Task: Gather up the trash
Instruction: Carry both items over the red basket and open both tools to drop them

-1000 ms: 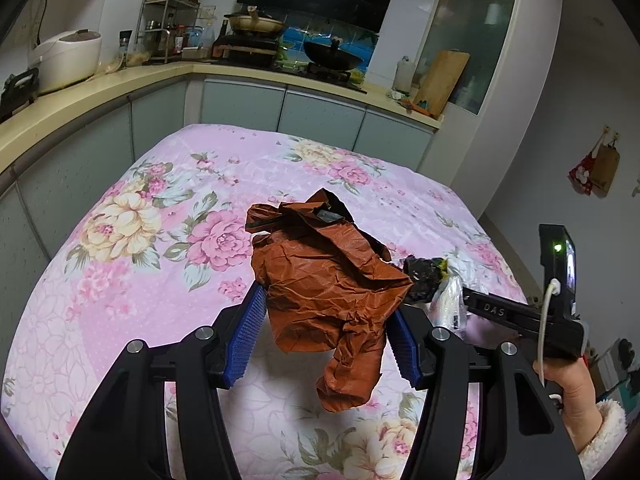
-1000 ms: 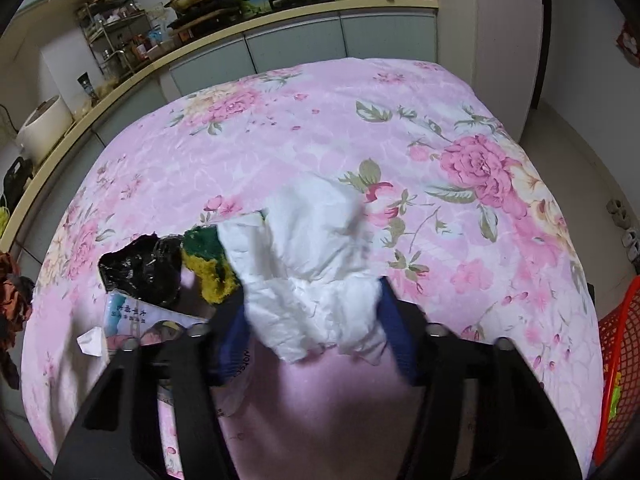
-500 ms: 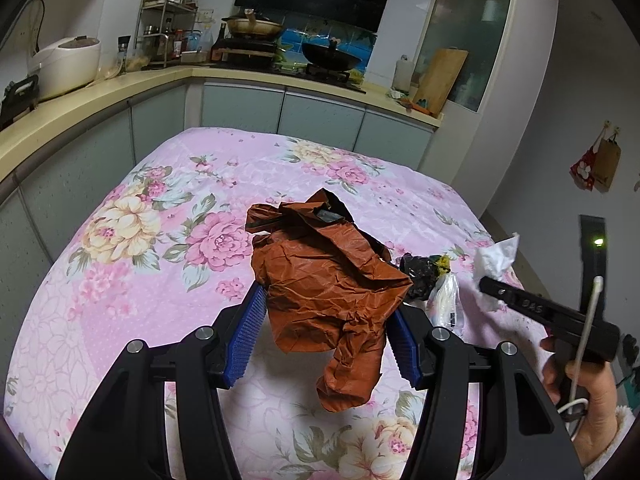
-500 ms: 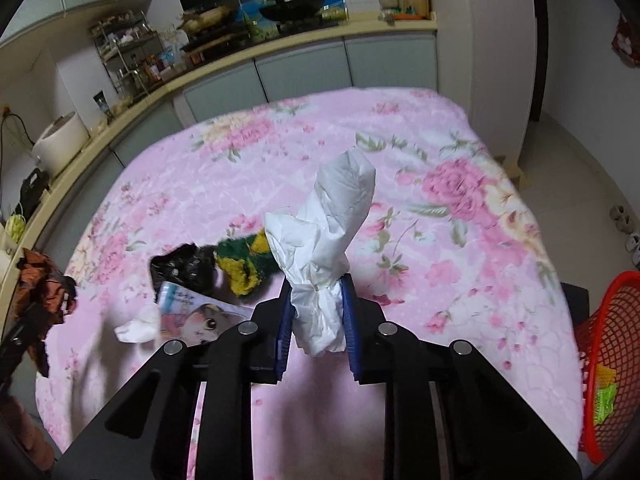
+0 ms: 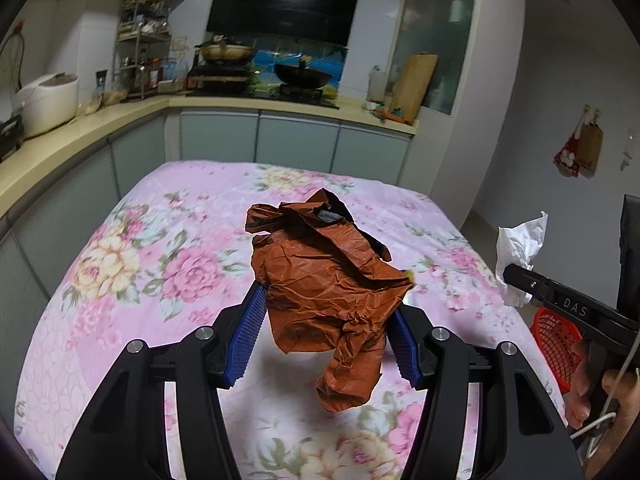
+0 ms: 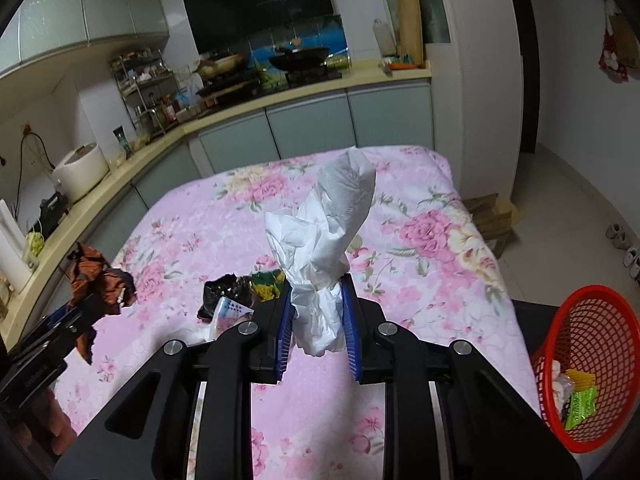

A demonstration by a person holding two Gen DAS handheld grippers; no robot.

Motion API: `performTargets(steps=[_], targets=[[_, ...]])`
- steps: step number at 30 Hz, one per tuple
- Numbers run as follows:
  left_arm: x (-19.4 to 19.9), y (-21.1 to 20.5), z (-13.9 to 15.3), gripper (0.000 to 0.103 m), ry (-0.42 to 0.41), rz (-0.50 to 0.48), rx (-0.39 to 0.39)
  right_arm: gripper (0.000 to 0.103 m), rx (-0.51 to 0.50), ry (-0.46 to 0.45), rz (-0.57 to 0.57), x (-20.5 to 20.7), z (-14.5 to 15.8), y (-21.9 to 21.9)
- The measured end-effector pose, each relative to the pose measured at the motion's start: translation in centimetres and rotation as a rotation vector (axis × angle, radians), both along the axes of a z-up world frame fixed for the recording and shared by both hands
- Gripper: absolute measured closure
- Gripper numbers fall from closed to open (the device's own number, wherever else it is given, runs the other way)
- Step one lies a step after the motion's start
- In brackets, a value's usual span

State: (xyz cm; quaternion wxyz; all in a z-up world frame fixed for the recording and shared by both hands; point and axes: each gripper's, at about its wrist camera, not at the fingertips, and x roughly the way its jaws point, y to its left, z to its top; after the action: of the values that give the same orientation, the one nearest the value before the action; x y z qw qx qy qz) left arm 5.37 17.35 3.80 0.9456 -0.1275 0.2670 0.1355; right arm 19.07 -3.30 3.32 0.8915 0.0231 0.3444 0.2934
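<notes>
My left gripper (image 5: pixel 326 304) is shut on a crumpled brown paper bag (image 5: pixel 328 280), held above the pink floral tablecloth (image 5: pixel 160 272). My right gripper (image 6: pixel 317 304) is shut on a wad of white tissue (image 6: pixel 332 216) that stands up between the blue pads, lifted off the table. In the left wrist view the right gripper (image 5: pixel 516 276) with the tissue (image 5: pixel 520 248) is at the right edge. In the right wrist view the brown bag (image 6: pixel 100 280) hangs at the far left. A black bag (image 6: pixel 224 292), a green-yellow scrap (image 6: pixel 268 284) and a printed packet (image 6: pixel 230 312) lie on the cloth (image 6: pixel 420 280).
A red mesh basket (image 6: pixel 576 312) holding a few wrappers stands at the lower right beside the table; it also shows as the red basket (image 5: pixel 556 340) in the left wrist view. Kitchen counter and cabinets (image 6: pixel 312 120) run behind the table. Flattened cardboard (image 6: pixel 492 220) lies on the floor.
The right gripper closed on the white tissue and lifted it up off the table, away from the other trash. The left gripper rose slightly, still holding the brown bag.
</notes>
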Motion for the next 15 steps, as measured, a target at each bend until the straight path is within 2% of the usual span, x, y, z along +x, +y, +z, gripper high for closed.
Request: performTargets(steps=[15], targets=[[2.5, -5.8, 1.8, 0.047, -0.021, -0.140, 0.050, 0.080, 0.063, -0.056, -0.080, -1.4, 2.8, -5.5]])
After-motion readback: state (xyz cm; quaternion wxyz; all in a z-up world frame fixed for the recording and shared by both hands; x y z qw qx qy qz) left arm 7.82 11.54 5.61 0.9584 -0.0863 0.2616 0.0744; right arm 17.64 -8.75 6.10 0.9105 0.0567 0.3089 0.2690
